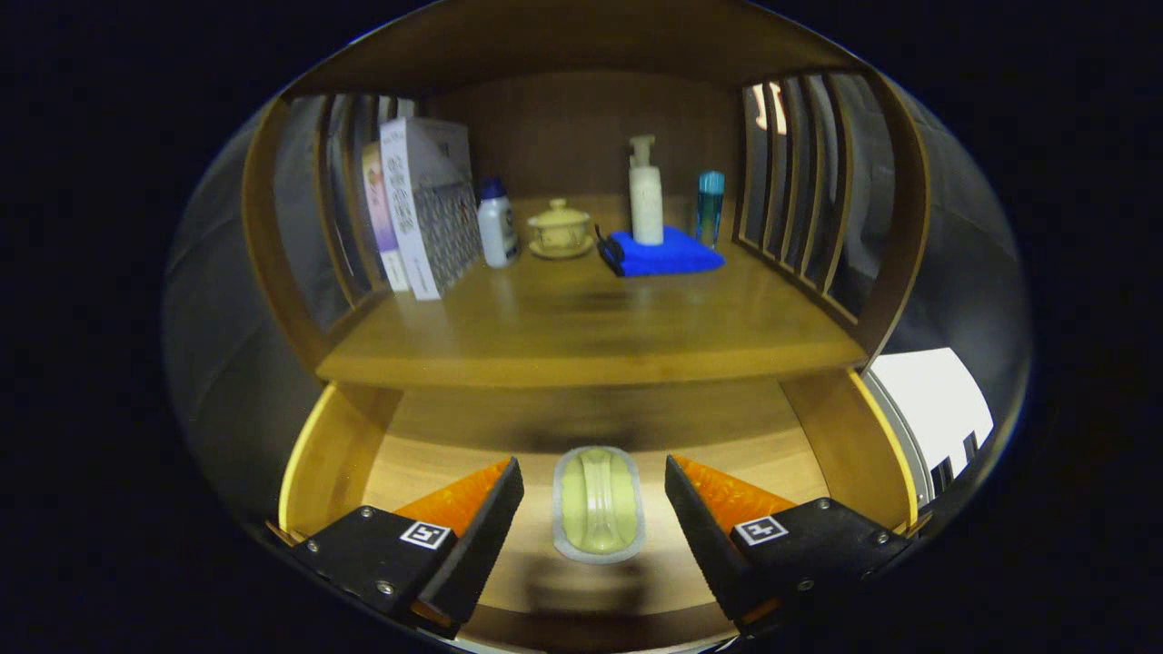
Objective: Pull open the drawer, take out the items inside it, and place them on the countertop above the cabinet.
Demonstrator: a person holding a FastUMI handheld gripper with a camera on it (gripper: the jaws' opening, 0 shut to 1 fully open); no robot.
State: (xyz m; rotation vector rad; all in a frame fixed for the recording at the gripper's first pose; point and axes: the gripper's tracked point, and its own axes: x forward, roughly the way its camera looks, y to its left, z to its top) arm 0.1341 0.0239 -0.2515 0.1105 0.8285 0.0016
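Observation:
The wooden drawer (345, 454) is pulled out below the countertop (581, 327). On its floor lies one pale green oval item with a grey rim (598, 504), lengthwise between my two fingers. My gripper (594, 490) is open, its fingers standing to either side of the item with gaps on both sides and touching nothing. The fingertips reach about level with the item's far end.
On the countertop stand boxes (427, 213) at the left, a white bottle with a blue cap (497, 227), a small lidded bowl (560, 227), a blue cloth (668, 252) with a pump bottle (646, 193) on it, and a teal bottle (710, 207). Slatted side walls (800, 182) flank it.

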